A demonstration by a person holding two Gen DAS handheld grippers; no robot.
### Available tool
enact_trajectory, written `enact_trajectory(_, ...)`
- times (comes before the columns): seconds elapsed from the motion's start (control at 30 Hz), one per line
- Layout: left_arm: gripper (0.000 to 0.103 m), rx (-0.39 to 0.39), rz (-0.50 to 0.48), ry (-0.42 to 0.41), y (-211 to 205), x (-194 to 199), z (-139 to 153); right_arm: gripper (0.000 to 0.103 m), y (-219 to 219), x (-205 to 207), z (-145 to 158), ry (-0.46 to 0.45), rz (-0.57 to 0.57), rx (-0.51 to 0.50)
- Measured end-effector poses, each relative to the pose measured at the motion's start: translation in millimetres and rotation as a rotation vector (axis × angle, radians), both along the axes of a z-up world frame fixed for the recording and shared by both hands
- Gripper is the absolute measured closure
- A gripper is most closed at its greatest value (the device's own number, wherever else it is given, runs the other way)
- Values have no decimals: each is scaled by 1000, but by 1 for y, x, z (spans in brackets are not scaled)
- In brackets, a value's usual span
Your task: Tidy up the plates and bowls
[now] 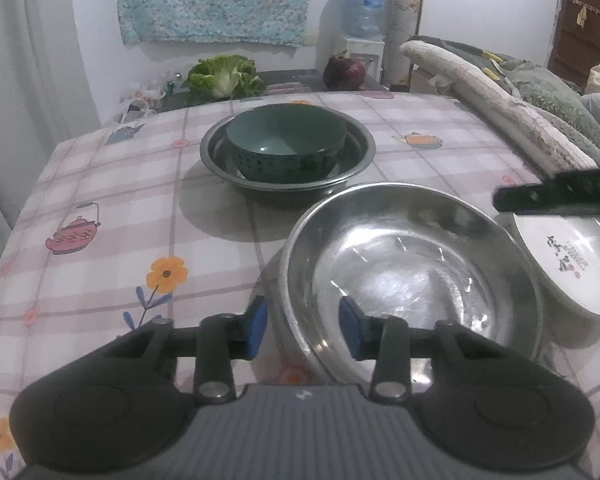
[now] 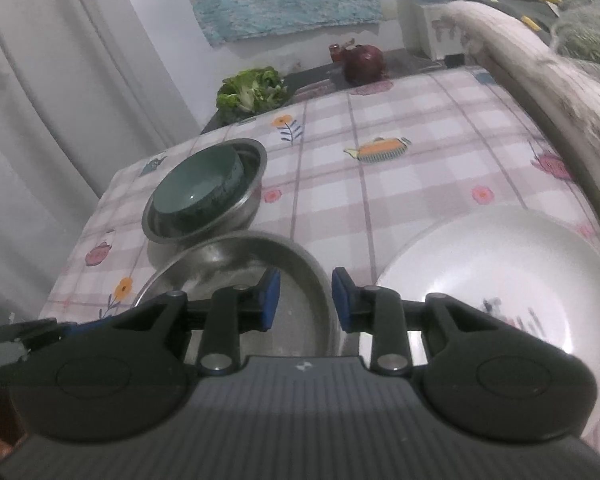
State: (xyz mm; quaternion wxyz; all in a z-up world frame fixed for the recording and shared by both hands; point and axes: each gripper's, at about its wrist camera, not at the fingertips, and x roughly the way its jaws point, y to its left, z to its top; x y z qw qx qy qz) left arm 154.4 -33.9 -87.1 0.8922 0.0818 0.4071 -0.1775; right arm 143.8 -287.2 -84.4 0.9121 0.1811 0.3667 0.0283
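A large steel bowl (image 1: 412, 268) sits near the table's front; it also shows in the right wrist view (image 2: 236, 268). My left gripper (image 1: 303, 326) is open, its fingers either side of this bowl's near-left rim. My right gripper (image 2: 305, 300) is open, its fingers either side of the bowl's right rim. A white plate (image 1: 572, 264) with a printed design lies right of the bowl, also in the right wrist view (image 2: 500, 272). Farther back, a green bowl (image 1: 286, 138) sits inside a smaller steel bowl (image 1: 360, 148); the right wrist view shows this green bowl (image 2: 200, 188).
The table has a pink checked cloth (image 1: 120, 200). Lettuce (image 1: 224, 74) and a dark red onion (image 1: 344, 72) lie on a dark surface behind it. Rolled bedding (image 1: 500, 100) runs along the right edge. A curtain (image 2: 60, 80) hangs at the left.
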Motion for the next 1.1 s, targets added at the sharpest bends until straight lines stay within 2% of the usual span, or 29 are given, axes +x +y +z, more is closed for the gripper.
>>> enact_trajectory(0.27,80,-24,18,63,5,10,-12,74,10,34,-14,54,36,-39)
enact_trajectory(0.43,80,-58,27,84,14,13,-14,74,13,35,-14,62,57,-67)
enact_trajectory(0.73,80,-76,55,89,27,13,-15,74,16,37,-20,100,69,-43)
enact_trajectory(0.9,79,-63,96,83,44,12,-14,74,31,30,-20,104,109,-22)
enact_trajectory(1.1,73,-18,142,70,62,8,-11,74,52,21,-19,104,149,13)
